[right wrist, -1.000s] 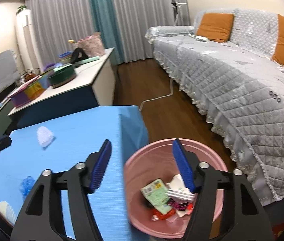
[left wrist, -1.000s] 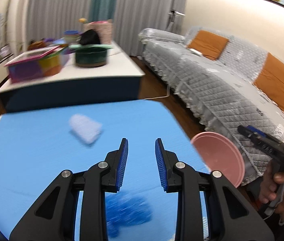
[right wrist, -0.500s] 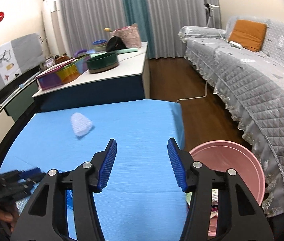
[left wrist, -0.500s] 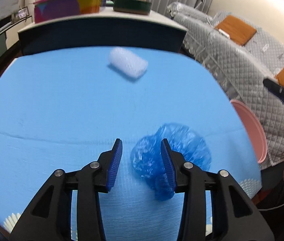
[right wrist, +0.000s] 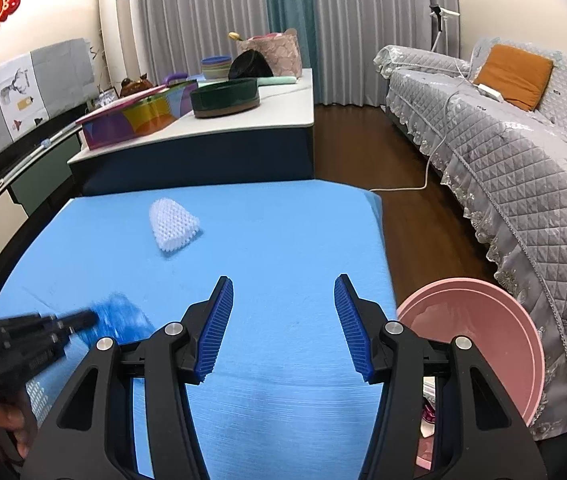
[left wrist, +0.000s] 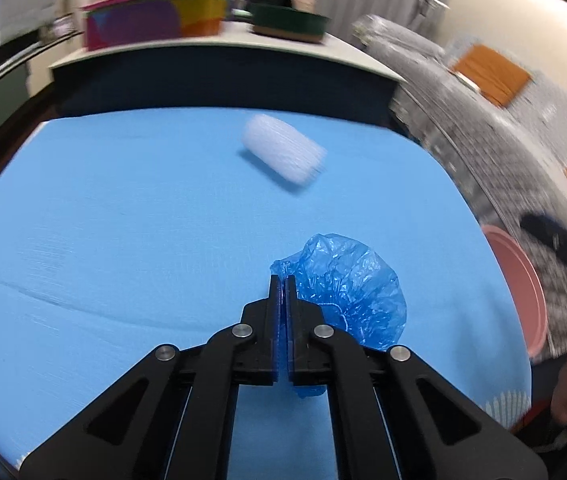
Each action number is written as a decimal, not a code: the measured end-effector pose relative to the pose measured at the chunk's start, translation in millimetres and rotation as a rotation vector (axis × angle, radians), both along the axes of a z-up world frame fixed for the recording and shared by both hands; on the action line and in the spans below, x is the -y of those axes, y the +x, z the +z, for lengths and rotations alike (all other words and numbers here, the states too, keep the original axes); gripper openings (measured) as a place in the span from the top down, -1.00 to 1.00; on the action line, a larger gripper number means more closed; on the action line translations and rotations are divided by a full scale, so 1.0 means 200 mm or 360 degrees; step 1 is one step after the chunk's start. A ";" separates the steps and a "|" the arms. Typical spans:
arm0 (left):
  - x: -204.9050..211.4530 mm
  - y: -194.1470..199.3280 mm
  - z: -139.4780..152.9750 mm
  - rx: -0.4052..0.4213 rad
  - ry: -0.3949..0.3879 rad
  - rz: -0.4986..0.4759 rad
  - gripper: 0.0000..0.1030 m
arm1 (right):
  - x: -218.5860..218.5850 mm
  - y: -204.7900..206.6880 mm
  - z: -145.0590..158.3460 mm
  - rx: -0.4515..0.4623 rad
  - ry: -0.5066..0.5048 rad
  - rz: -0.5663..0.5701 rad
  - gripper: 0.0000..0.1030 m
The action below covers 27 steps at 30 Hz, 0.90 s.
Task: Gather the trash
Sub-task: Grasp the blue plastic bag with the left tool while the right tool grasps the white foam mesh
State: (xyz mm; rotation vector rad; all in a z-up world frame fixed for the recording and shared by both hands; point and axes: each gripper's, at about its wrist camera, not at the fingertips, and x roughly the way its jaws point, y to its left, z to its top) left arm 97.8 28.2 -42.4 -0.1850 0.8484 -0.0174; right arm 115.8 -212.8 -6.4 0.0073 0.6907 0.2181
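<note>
On the blue bench (left wrist: 123, 208), near its right edge, lies a crumpled blue plastic cover (left wrist: 347, 292), and the left claw (left wrist: 282, 280) has just been closing on it: its jaws now stand pressed together with a fold of the cover's left rim between them, most of the plastic bulging free to the right. The right claw (right wrist: 283, 300) hangs spread over bare cloth with nothing between its jaws. Farther back on the bench sits a white foam net (right wrist: 173, 228), well apart from the cover. The pink bin (right wrist: 479, 332) stands off the bench's right side, beside the grey sofa (right wrist: 523, 152), with some rubbish already in its bottom.

The step in hand looks like lifting the cover away to the bin. The pinch takes only a thin edge, so a slow, straight lift seems wise, watching whether the film slips out. Carry it low across the bench edge, bring it well over the bin's mouth before letting go, since light plastic may drift. The foam net would be left for afterwards.
</note>
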 end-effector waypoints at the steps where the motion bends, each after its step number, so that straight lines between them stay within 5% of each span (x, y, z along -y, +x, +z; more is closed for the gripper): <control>1: -0.03 0.00 0.01 0.0012 0.0003 0.0045 0.97 | -0.02 0.01 -0.02 -0.0023 0.0013 0.0028 -0.03; 8: -0.23 0.03 0.04 0.0057 -0.0038 0.0321 0.97 | -0.17 0.07 -0.08 -0.0095 0.0041 0.0164 0.20; 16: -0.31 0.07 0.04 0.0046 0.0008 0.0391 0.97 | -0.44 0.24 -0.11 -0.0110 0.0022 0.0284 0.42; 22: -0.34 0.10 0.00 0.0002 0.0020 0.0390 0.97 | -0.64 0.40 -0.14 -0.0125 -0.0017 0.0347 0.40; 27: -0.36 0.10 -0.01 -0.0023 0.0006 0.0388 0.97 | -0.76 0.51 -0.18 -0.0137 -0.0098 0.0378 0.18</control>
